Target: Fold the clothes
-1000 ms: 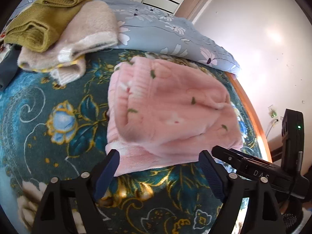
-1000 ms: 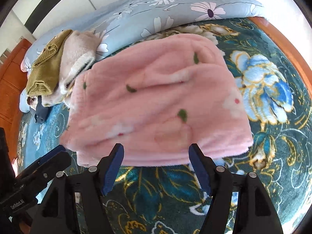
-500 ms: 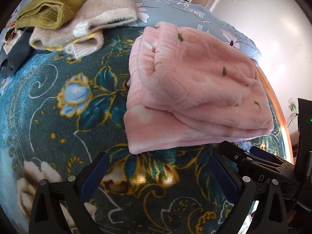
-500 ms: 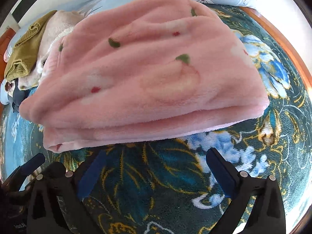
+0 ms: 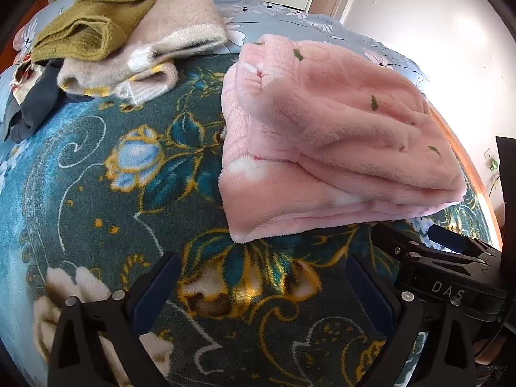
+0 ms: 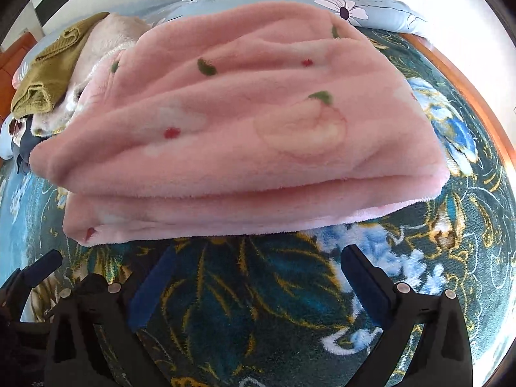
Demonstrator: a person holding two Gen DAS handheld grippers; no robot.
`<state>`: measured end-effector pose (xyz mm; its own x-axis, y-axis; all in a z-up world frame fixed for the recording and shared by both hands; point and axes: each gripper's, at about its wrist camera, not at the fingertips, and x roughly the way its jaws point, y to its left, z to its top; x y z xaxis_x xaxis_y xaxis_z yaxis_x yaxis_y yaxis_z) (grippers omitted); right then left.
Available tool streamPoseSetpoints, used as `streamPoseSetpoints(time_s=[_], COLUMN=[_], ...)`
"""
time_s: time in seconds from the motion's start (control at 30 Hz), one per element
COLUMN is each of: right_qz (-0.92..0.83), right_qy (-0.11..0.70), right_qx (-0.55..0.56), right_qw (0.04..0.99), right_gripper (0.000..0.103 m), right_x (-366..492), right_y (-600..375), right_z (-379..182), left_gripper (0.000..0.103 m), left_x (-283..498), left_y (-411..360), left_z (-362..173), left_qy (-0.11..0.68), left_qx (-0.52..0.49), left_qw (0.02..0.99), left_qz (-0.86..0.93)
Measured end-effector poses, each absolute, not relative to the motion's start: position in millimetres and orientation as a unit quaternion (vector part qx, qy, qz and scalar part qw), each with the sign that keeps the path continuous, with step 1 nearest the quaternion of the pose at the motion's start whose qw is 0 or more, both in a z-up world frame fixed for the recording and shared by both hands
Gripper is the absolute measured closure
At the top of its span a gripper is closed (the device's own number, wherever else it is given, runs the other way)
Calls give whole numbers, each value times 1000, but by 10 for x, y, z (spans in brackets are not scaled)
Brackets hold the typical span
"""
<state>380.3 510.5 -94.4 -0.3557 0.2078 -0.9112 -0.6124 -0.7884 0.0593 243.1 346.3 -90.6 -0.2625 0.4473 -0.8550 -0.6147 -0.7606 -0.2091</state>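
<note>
Two grippers: left gripper (image 5: 261, 269) and right gripper (image 6: 258, 262), both angled down over the bed, side by side.
Left jaws: released and spread wide, having just been opening; nothing between them but the blanket (image 5: 96, 174).
Right jaws: also released and wide, having just been opening; only the blanket's teal pile lies between them.
Garment: pink fleece (image 5: 325, 148), folded into a thick stack of layers, lying on the blanket just ahead of both pairs of jaws and touching neither.
Garment look: plush, with small green leaf marks, red dots and pale round patches; its near edge shows the layers stacked one on another, the bottom layer sticking out past the ones above.
Ahead and left of the left jaws: a folded olive knit (image 5: 93, 22) on a beige fleece (image 5: 167, 42), well apart from the pink fleece.
Hard to make out: dark cloth (image 5: 32, 106) under that pile, mostly covered, its kind unclear.
Cut off: the far side of the pink fleece hides behind its own bulk in the right wrist view; the olive knit is half hidden there.
</note>
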Motion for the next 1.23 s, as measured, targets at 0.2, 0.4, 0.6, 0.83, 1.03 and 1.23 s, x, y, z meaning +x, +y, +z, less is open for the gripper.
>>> streamPoseSetpoints(time_s=[0.2,0.4,0.6,0.83,1.03,1.23], right_qz=[805,827,831,833,834,834], right_qy=[190,162,146,132,134,130], right_qx=[-499,-465,-442,-434,-432,-430], right_qw=[260,271,305,317,316,319], right_gripper=[1,1,0,0,0,0], right_x=[3804,3762,3715,3728,3745,3751], right_y=[4880,4714,4582,4459,4387,4290], right_z=[-1083,-1106,-1151,-1121,-1069,-1019], left_gripper=[0,0,0,0,0,0], left_x=[2375,2202,2111,2108,2127,2121], left_y=[3369,3344,3358,3340,3330,3317], left_z=[-1010,-1103,-1194,-1239,-1259,-1269], left_qy=[88,81,89,93,92,92], left_qx=[-486,-478,-468,-452,-444,-441], left_qw=[323,306,312,323,325,328], left_qz=[807,820,822,826,830,831])
